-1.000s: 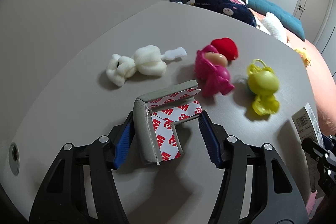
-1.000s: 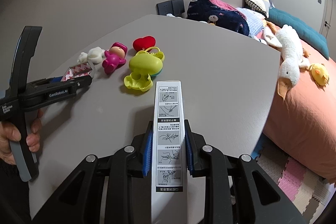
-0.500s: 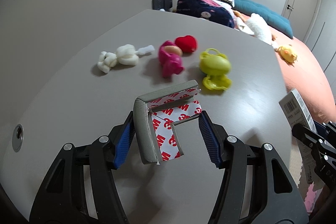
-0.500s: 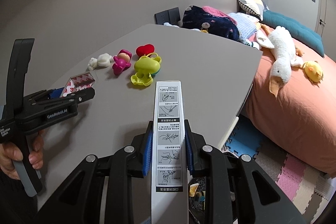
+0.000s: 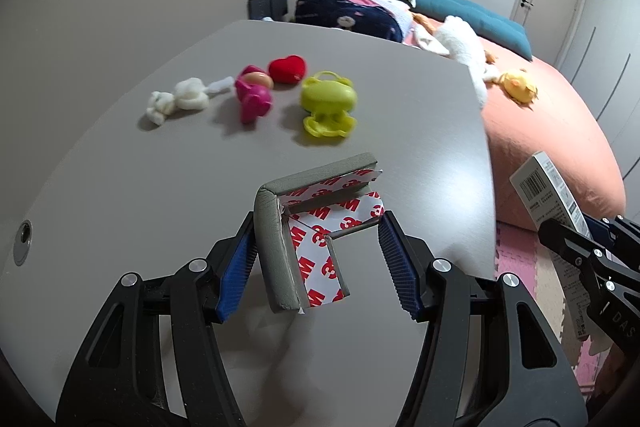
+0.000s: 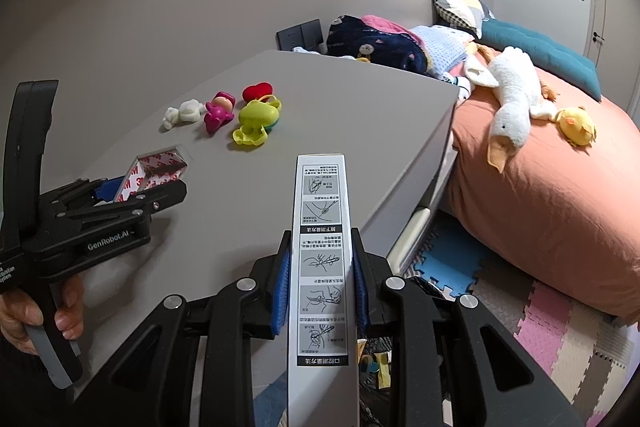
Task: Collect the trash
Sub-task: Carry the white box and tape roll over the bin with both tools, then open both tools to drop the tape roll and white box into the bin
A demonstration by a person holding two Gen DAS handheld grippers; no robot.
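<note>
While the left gripper (image 5: 318, 263) holds the grey foam corner guard (image 5: 304, 227) between half-spread jaws, the right gripper (image 6: 320, 291) clamps a long white box (image 6: 322, 259) jutting ahead over the table (image 6: 360, 131) edge.

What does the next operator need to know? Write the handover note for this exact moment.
Left gripper: shut on the grey corner guard with 3M backing, held above the table.
Right gripper: shut on the long white box, near the table's bed-side edge.
Done: both trash pieces are picked up.
On the table: white plush, pink doll, red heart and green toy. These look like toys, not trash.
Left: drop both pieces in the trash. No bin is clearly in view, so find it first.
</note>
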